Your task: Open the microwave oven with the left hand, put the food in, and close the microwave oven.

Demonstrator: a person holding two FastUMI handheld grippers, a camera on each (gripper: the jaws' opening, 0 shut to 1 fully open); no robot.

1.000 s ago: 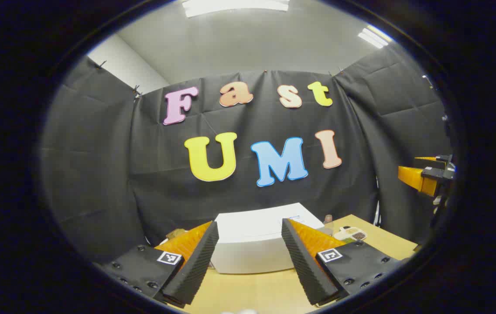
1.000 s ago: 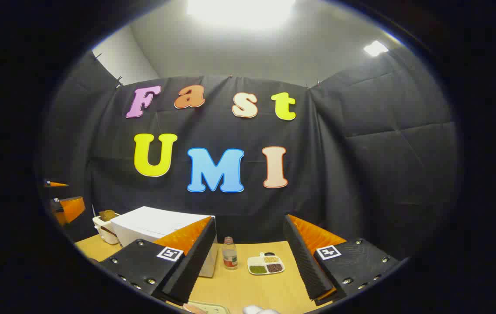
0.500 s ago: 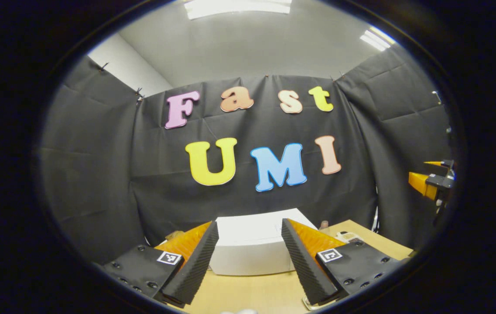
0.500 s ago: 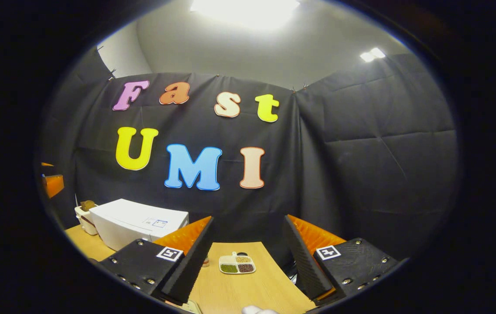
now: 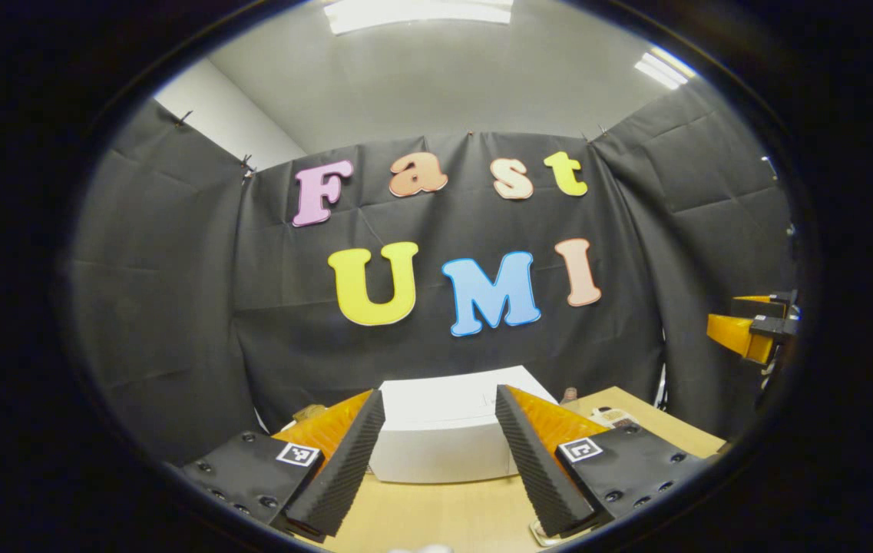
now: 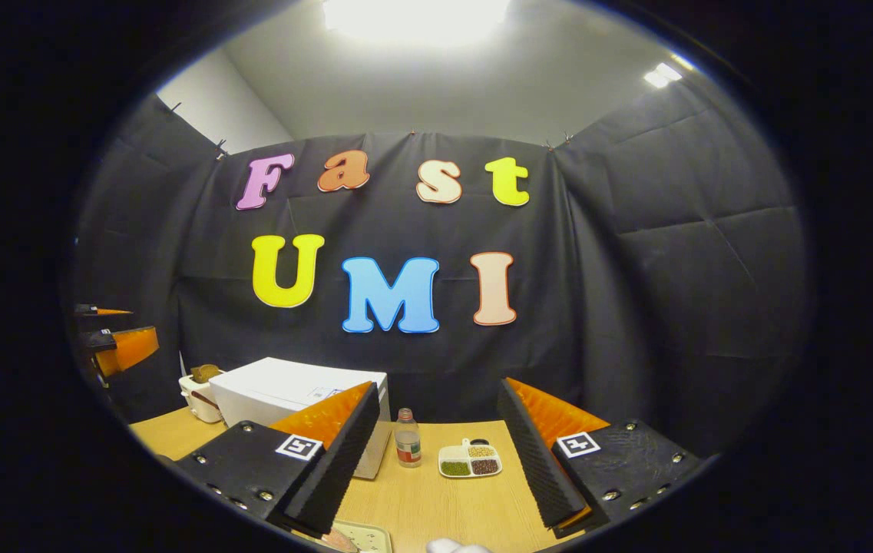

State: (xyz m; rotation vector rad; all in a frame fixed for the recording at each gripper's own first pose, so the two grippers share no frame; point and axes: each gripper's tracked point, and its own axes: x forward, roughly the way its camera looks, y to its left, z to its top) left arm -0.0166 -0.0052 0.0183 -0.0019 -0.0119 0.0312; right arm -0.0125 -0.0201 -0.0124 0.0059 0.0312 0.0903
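Desk [image 6: 436, 499] of pale wood, backed by black cloth, carrying everything in reach. Microwave [image 5: 444, 438], white, closed, set toward the back of desk and dead ahead in the left gripper view, framed between the two fingers; seen at left in the right gripper view [image 6: 290, 395]; door side not made out from here. Left claw [image 5: 433, 461] spread wide, nothing between the pads, held low over desk and well short of microwave, probably lined up for the door. Right claw [image 6: 430, 461] likewise spread and empty, held off to the side, aimed past microwave at bare desk, likely kept clear so the left can work the door first. Each claw visible at the edge of the other's view, raised, well apart. White container [image 6: 202, 395] with something brown in it just beside microwave's far side. Divided dish [image 6: 470, 461] with green, brown and tan fillings near the middle of desk. Small bottle [image 6: 407, 447] just left of dish, near microwave's corner. Pale tray edge [image 6: 359, 538] at bottom of right gripper view, contents unclear; possibly the food. Judged: task at start, door not yet touched.
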